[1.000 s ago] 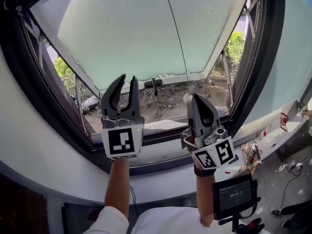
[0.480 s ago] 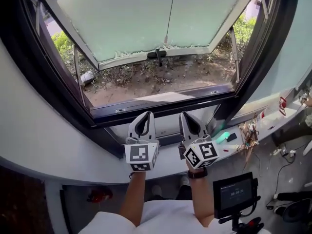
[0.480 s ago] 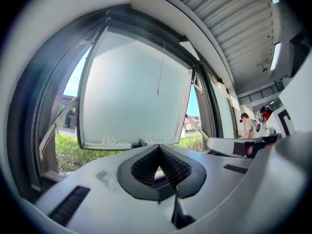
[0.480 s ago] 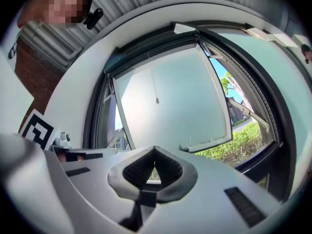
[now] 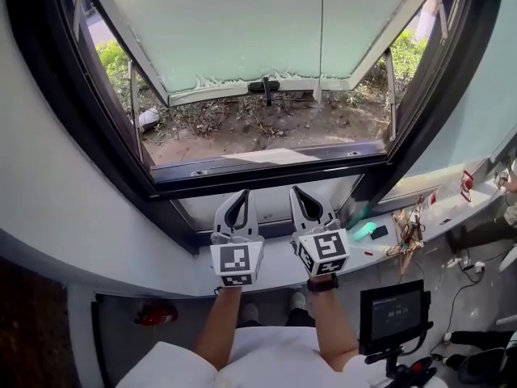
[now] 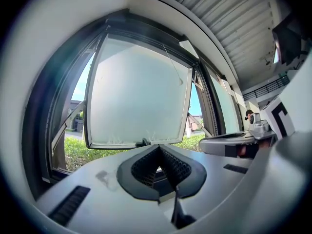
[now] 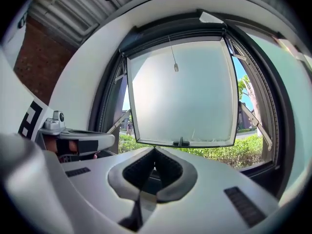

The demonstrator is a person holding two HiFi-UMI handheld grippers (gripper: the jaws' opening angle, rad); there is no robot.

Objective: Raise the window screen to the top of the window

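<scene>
- Left gripper (image 5: pixel 239 194): jaws pressed fully together, nothing in them. Right gripper (image 5: pixel 300 194) is the same, closed and empty.
- The 2 grippers sit side by side at lower centre of the head view, just in front of the sill (image 5: pixel 275 275) and well below the tilted-out pane (image 5: pixel 242 31).
- Window screen: we can't spot any mesh across the opening, so we reckon it's already up top, near the upper edge of both gripper views.
- The thin pull cord (image 7: pixel 173 52) hangs vertically, up and ahead of both jaws. The right gripper is nearer if it needs another tug.
</scene>
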